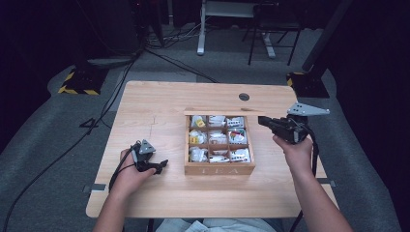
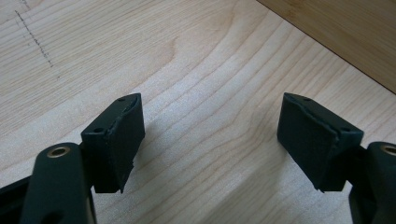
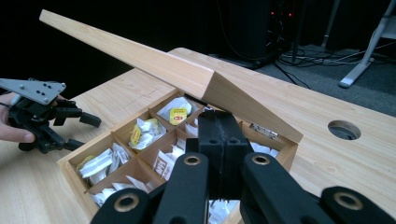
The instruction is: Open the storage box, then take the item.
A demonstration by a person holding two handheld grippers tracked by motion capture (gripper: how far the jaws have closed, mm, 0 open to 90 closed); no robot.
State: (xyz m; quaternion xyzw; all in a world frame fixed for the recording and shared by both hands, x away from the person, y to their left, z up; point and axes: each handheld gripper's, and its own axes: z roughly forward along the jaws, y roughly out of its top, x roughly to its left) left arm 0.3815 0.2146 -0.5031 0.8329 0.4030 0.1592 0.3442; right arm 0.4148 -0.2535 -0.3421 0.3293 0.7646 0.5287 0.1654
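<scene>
While upright, tea box point(image 1: 220, 169) lid point(image 3: 154, 65)

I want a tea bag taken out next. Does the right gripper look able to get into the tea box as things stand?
Probably yes. The lid stands open, leaving the tea bags uncovered, and the right gripper hovers beside the tea box. Its jaws are shut, so they would need to open first.

Dark room, grey carpet floor point(image 1: 43, 140), light wood tabletop point(image 1: 145, 111) with grommet hole point(image 1: 244, 96), black cables point(image 1: 96, 121), white desk leg point(image 1: 201, 34), black chair point(image 1: 273, 29) behind.
</scene>
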